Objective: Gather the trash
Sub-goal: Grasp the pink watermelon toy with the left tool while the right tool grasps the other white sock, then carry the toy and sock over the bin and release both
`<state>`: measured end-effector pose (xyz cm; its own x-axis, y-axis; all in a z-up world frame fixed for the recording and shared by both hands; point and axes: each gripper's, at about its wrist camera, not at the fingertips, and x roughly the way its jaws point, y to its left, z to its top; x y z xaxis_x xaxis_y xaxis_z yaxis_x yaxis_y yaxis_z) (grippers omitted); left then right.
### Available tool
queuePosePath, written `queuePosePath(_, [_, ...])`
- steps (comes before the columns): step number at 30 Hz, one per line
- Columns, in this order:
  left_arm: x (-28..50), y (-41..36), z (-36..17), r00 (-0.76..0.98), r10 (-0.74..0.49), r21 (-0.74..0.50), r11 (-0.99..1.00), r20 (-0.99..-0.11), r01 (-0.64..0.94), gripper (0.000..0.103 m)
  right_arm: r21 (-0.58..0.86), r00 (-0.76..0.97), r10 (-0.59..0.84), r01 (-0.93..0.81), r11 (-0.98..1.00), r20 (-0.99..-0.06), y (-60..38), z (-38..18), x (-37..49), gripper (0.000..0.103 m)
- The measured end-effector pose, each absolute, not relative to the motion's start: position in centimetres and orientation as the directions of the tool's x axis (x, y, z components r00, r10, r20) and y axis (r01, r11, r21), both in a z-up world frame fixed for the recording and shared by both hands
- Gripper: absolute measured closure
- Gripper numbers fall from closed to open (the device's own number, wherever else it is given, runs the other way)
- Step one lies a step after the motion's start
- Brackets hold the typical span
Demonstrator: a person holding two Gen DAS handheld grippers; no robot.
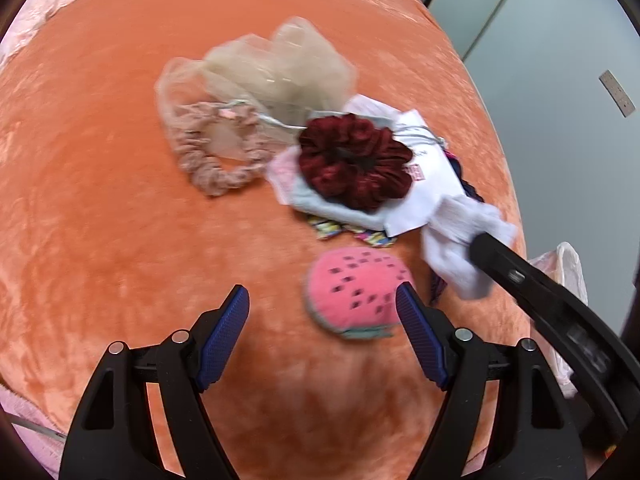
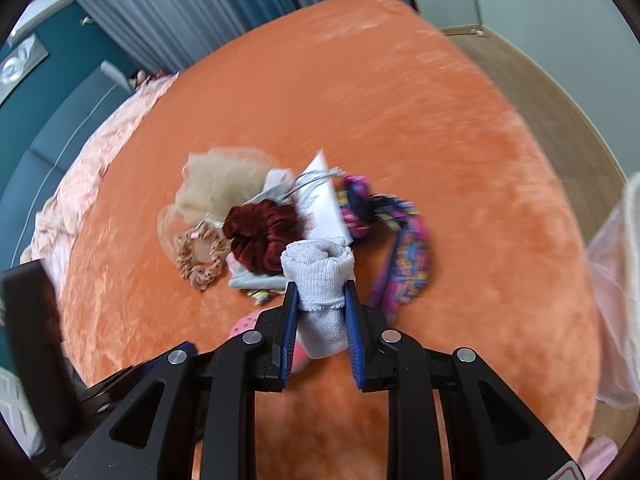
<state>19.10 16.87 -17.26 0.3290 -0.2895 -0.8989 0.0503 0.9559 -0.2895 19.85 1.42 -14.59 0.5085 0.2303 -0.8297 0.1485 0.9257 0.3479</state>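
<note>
My right gripper [image 2: 321, 292] is shut on a white rolled sock [image 2: 320, 276] and holds it above the orange bed cover [image 2: 440, 140]. The sock also shows in the left wrist view [image 1: 460, 236], gripped at the right. My left gripper [image 1: 322, 300] is open and empty, low over the cover beside a pink watermelon-patterned pad [image 1: 356, 288]. A pile lies beyond: a dark red velvet scrunchie [image 1: 354, 160], a pink scrunchie [image 1: 218, 152], beige mesh fabric [image 1: 276, 64], white paper [image 1: 428, 184] and light grey cloth [image 1: 336, 208].
A colourful patterned headband [image 2: 404, 248] lies right of the pile. A thin pink plastic bag [image 2: 616, 280] hangs at the bed's right edge. A pink blanket [image 2: 96, 160] lies along the far left. The wood floor [image 2: 560, 92] is beyond the bed.
</note>
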Motion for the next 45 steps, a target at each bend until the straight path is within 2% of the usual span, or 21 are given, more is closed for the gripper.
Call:
queuePosePath(4, [20.0, 15.3, -19.0, 0.289, -0.301, -0.298, 0.953, -0.909, 0.054, 0.032, 0.347, 0.521, 0.201, 0.200, 0.917, -0.830, -0.9, -13.8, 18.3, 0.082])
queuePosePath(6, [20.2, 14.9, -19.9, 0.260, -0.325, -0.326, 0.944, -0.909, 0.039, 0.037, 0.335, 0.523, 0.184, 0.210, 0.918, -0.832, -1.7, -13.5, 17.7, 0.082])
queuePosePath(8, [20.2, 14.6, -20.0, 0.257, -0.337, -0.340, 0.940, -0.906, 0.033, 0.050, 0.324, 0.526, 0.171, 0.215, 0.921, -0.833, -2.2, -13.3, 17.2, 0.082])
queuePosePath(13, [19.4, 12.9, -18.4, 0.312, -0.278, -0.265, 0.961, -0.908, 0.084, 0.056, 0.317, 0.541, 0.155, 0.219, 0.923, -0.826, -3.1, -12.6, 16.0, 0.082])
queuePosePath(18, [18.1, 11.3, -14.7, 0.386, -0.271, -0.224, 0.961, -0.882, 0.163, 0.057, 0.295, 0.582, 0.116, 0.224, 0.929, -0.805, -4.2, -10.9, 14.4, 0.081])
queuePosePath(27, [14.4, 4.4, -7.2, 0.481, -0.357, -0.178, 0.908, -0.801, 0.379, 0.057, 0.257, 0.661, -0.025, 0.326, 0.910, -0.750, -10.2, -7.1, 10.2, 0.081])
queuePosePath(35, [11.4, -3.4, -4.3, 0.487, -0.439, -0.139, 0.833, -0.755, 0.536, 0.056, 0.274, 0.683, -0.142, 0.463, 0.843, -0.717, -17.2, -5.6, 5.2, 0.081])
queuePosePath(45, [7.5, -11.3, -2.9, 0.453, -0.517, -0.093, 0.726, -0.726, 0.681, 0.056, 0.313, 0.684, -0.220, 0.563, 0.765, -0.695, -23.1, -5.5, 0.3, 0.081])
